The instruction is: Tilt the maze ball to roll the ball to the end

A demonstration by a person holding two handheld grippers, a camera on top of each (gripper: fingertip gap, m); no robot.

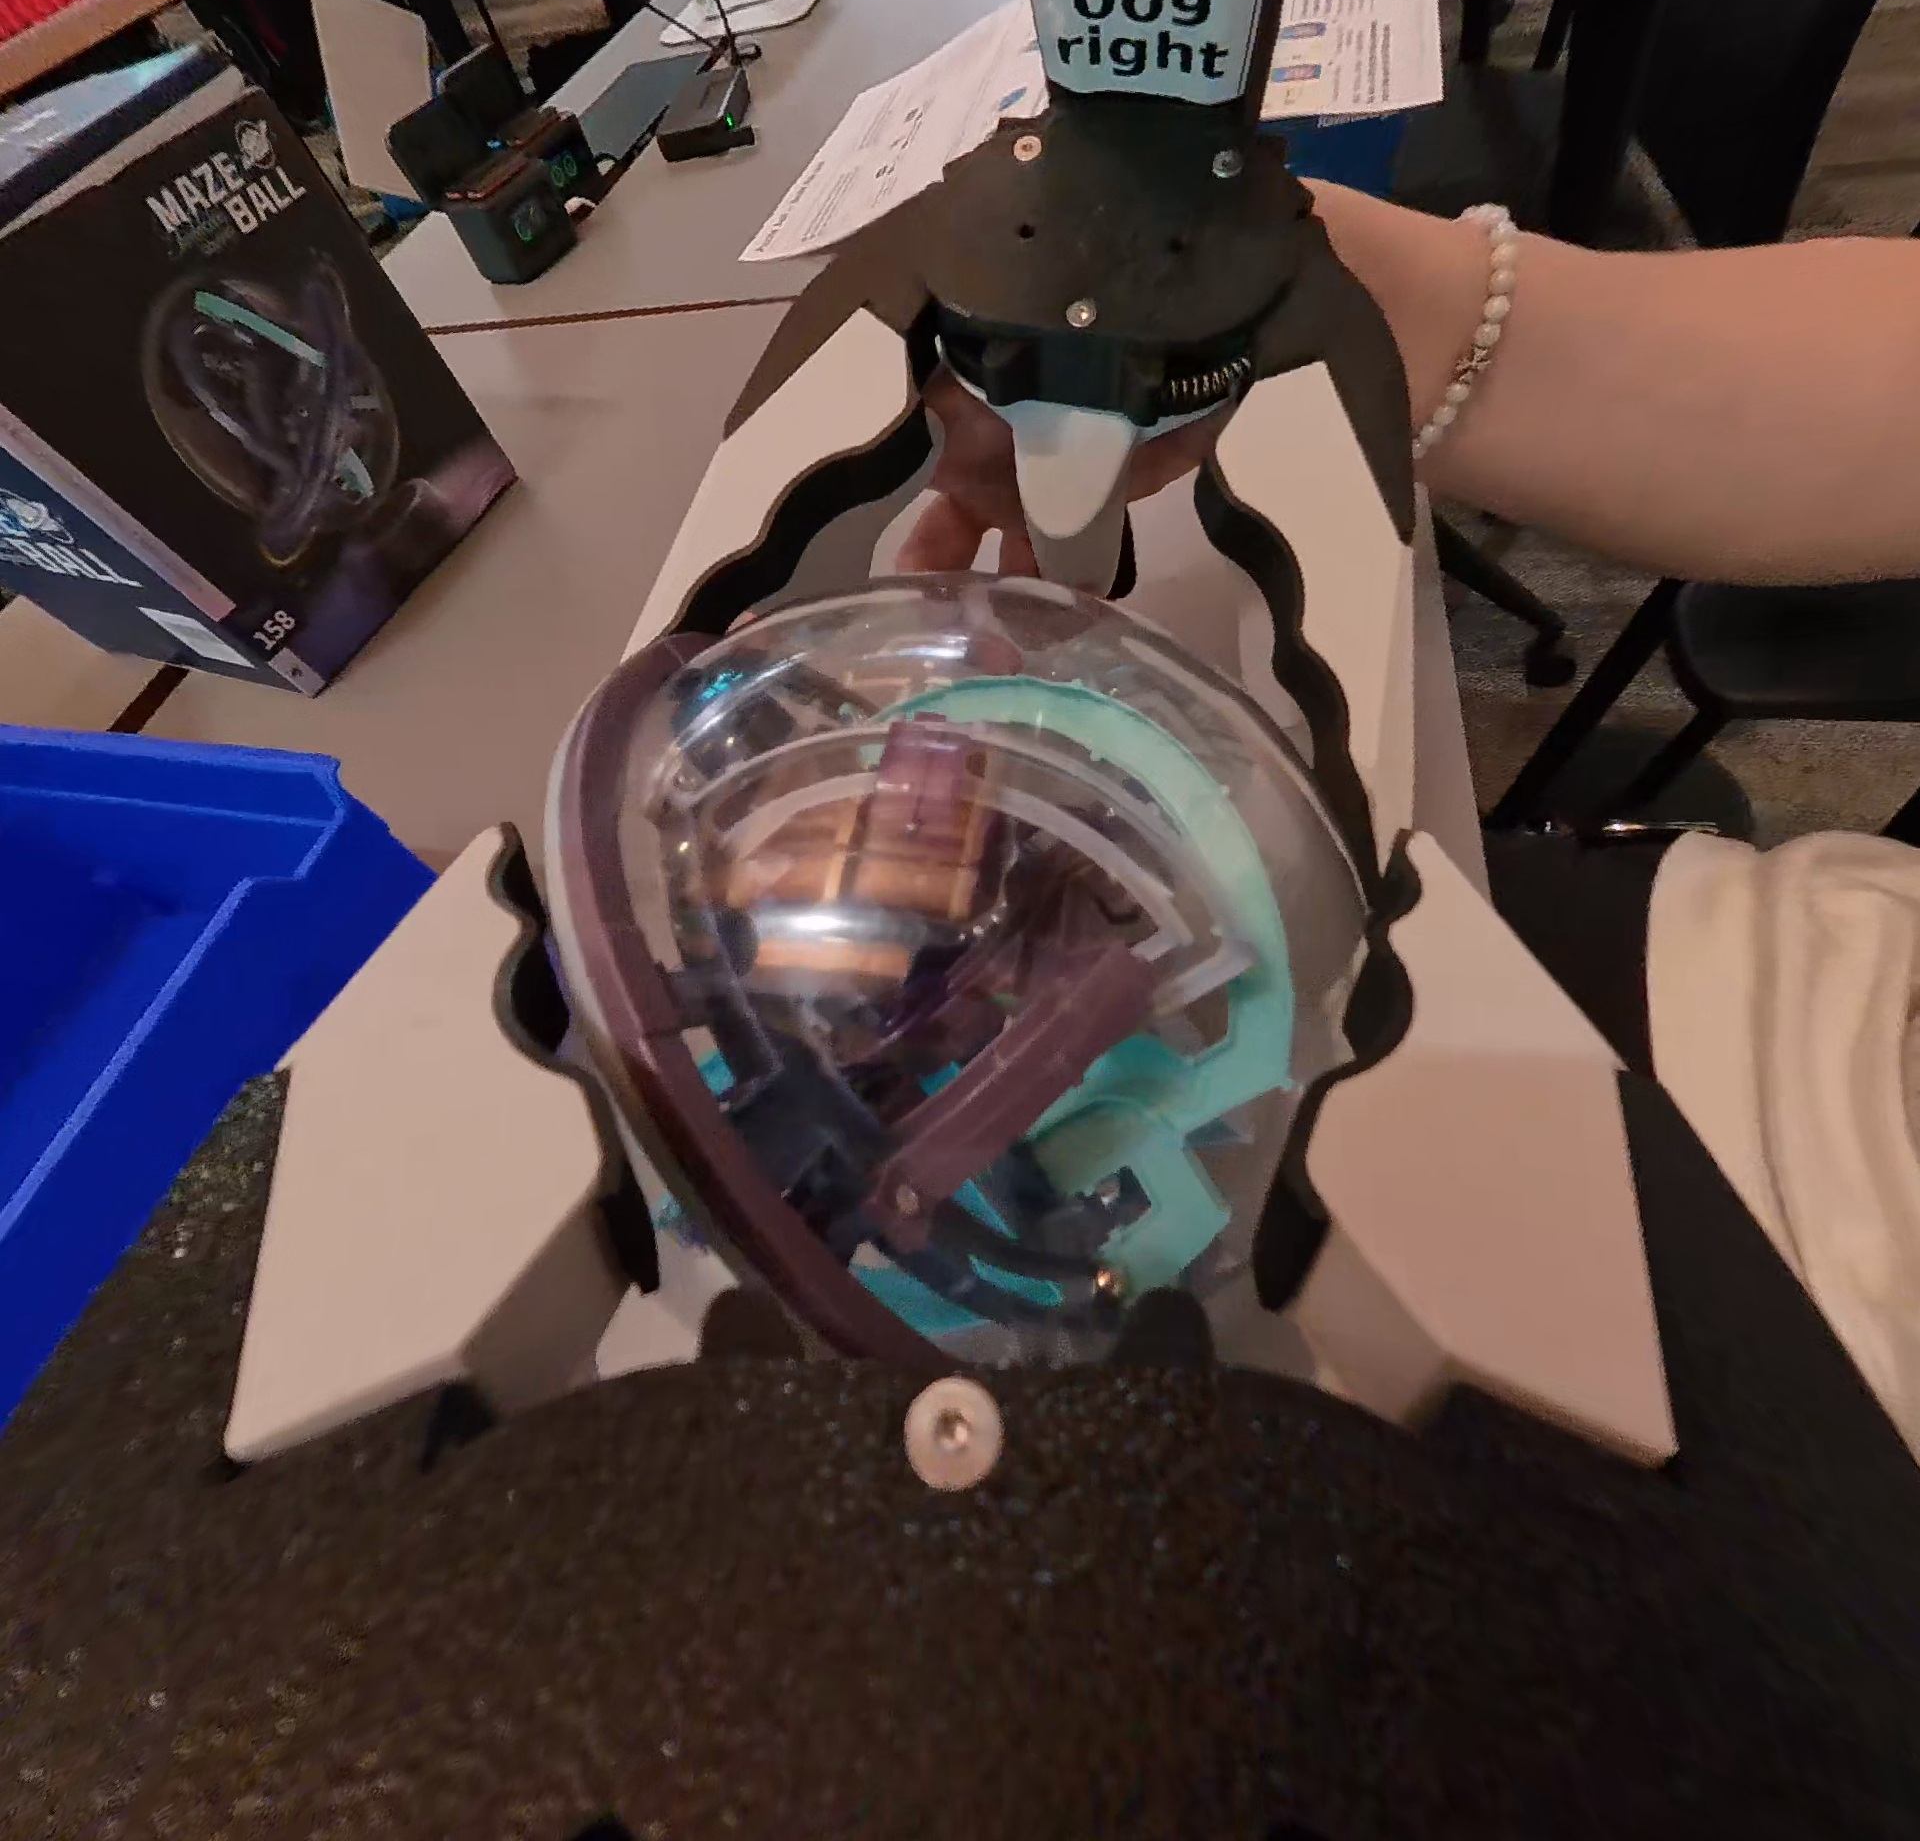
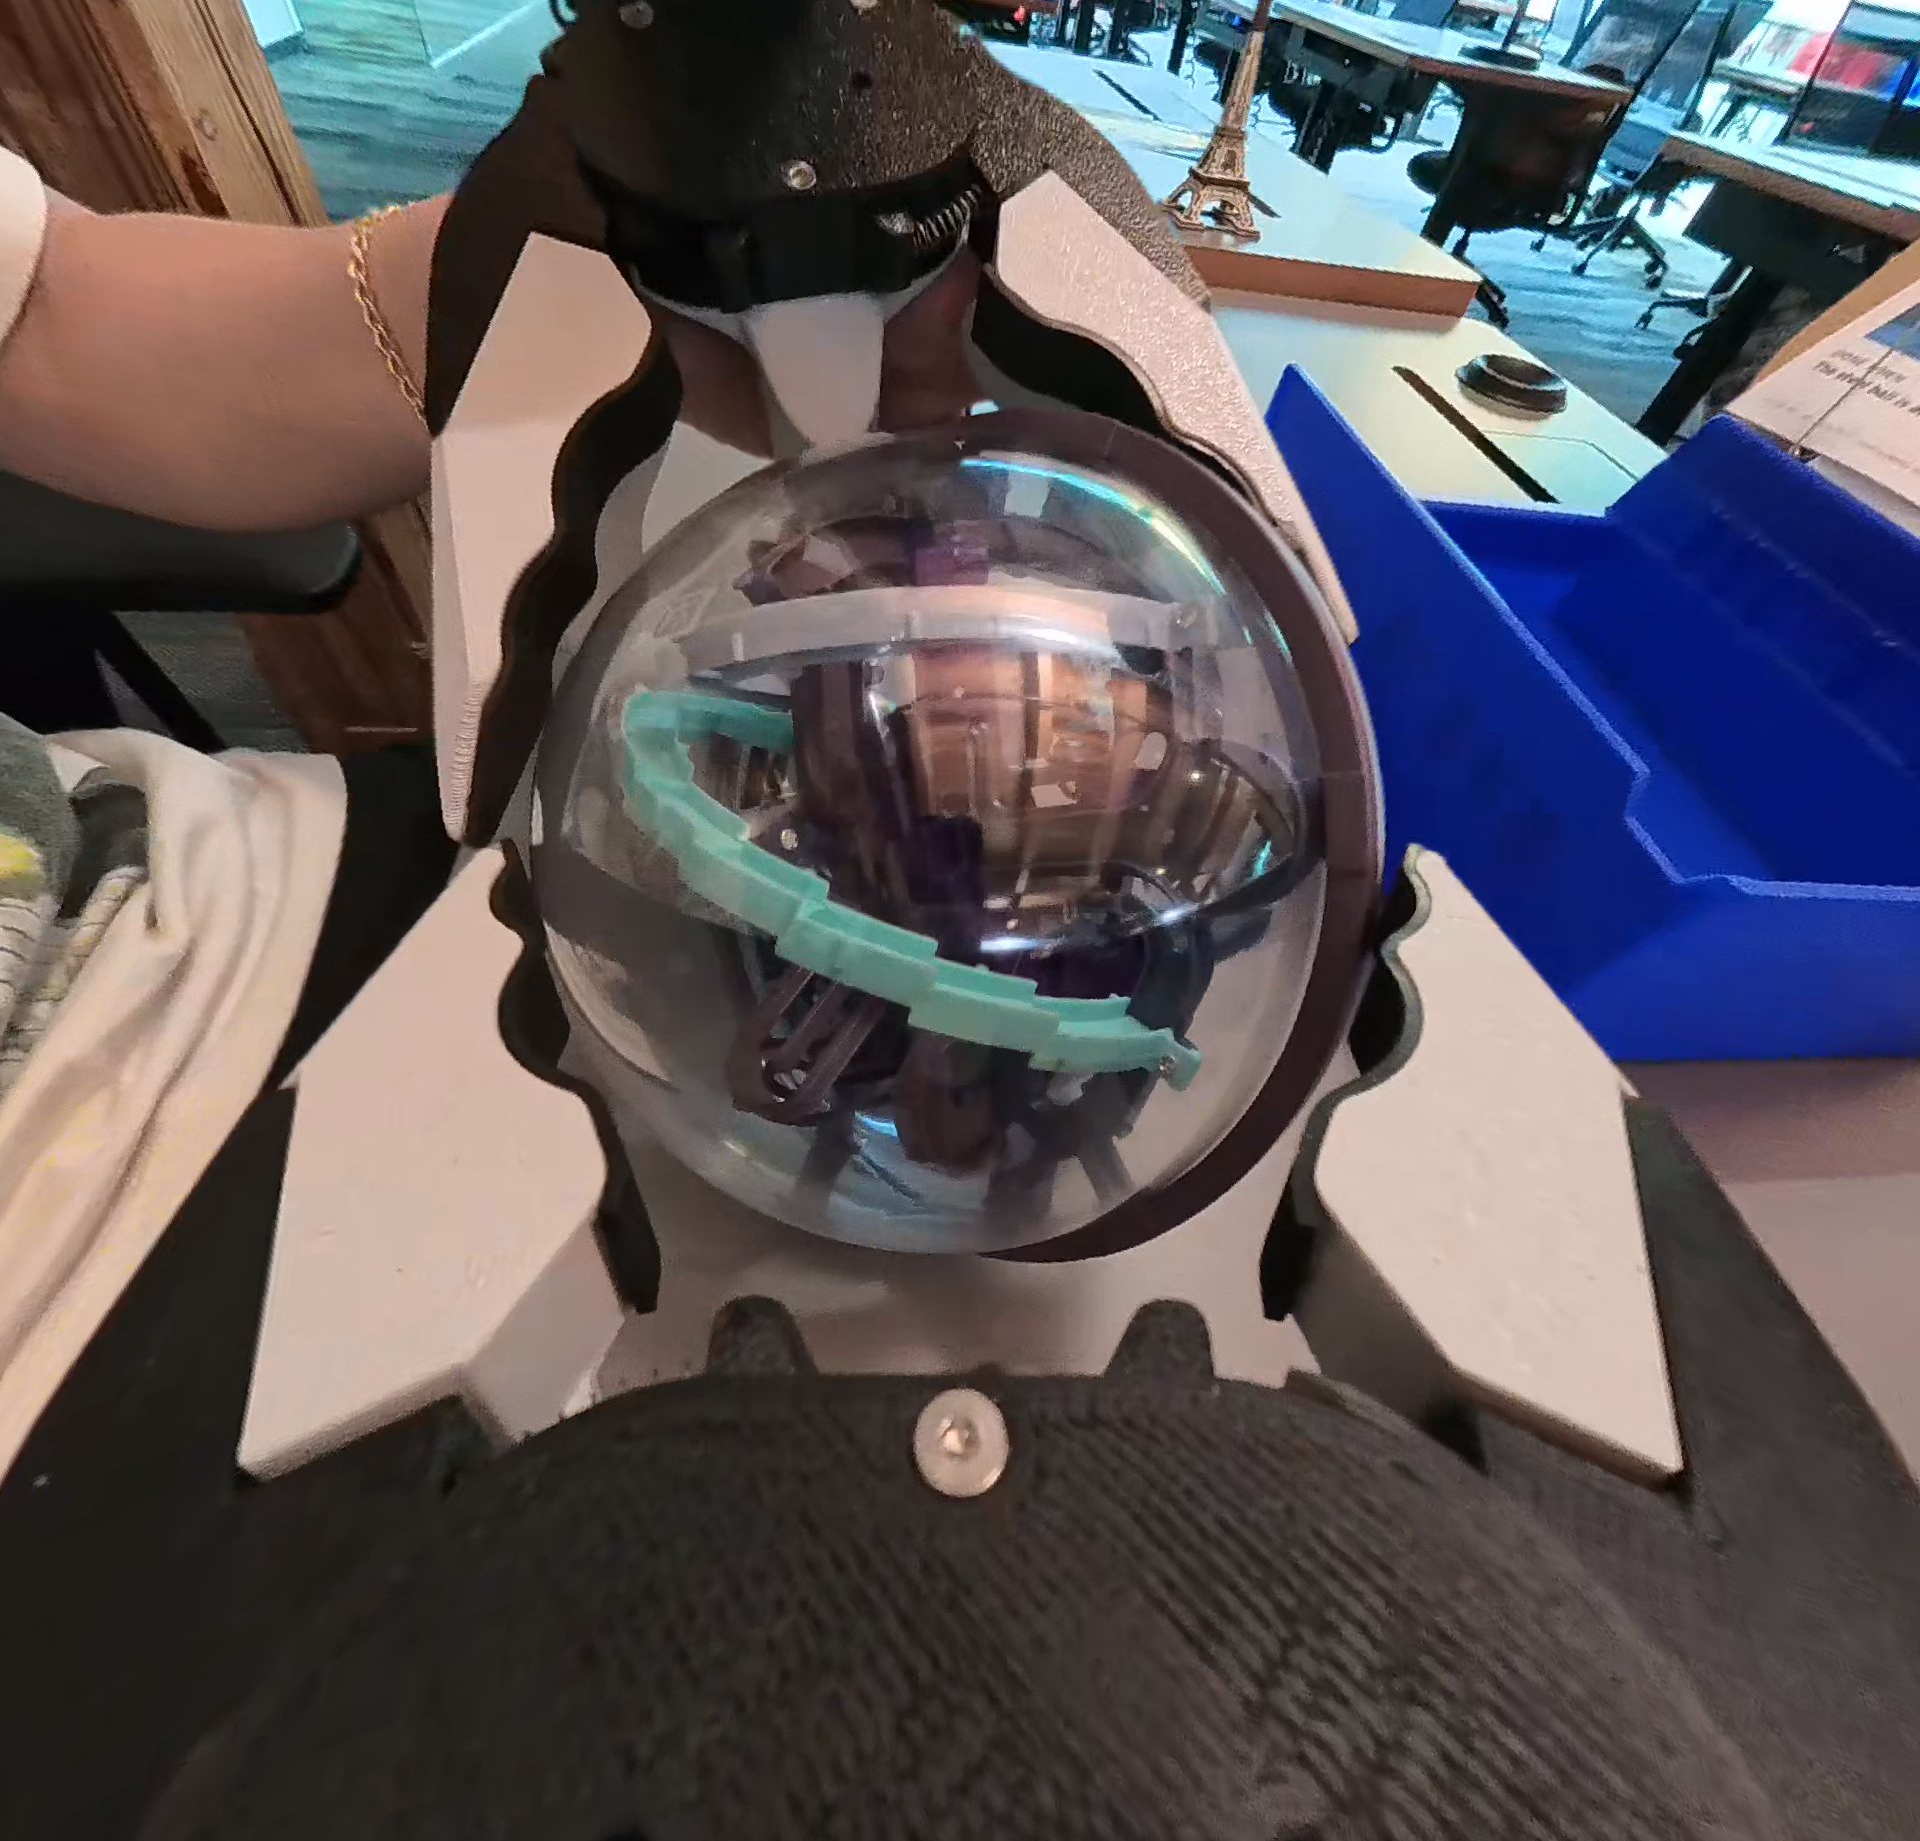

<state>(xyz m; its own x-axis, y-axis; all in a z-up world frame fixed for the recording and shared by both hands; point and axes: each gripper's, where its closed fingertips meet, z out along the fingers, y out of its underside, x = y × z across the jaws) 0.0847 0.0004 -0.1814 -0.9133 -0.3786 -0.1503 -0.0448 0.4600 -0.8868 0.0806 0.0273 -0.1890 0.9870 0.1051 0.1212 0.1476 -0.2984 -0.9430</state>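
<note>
Pale grey tabletop (image 1: 582,378) in an office of desks, both grippers' jaws clamped around the maze ball (image 1: 956,970).

Pale table (image 1: 582,378); box (image 1: 239,420); blue bin (image 1: 156,918)

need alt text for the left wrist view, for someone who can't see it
A clear maze ball with teal and purple tracks inside is clamped from opposite sides by the left gripper and, facing it, the right gripper. A blue bin sits to the left, with the toy's dark box behind it.
</note>
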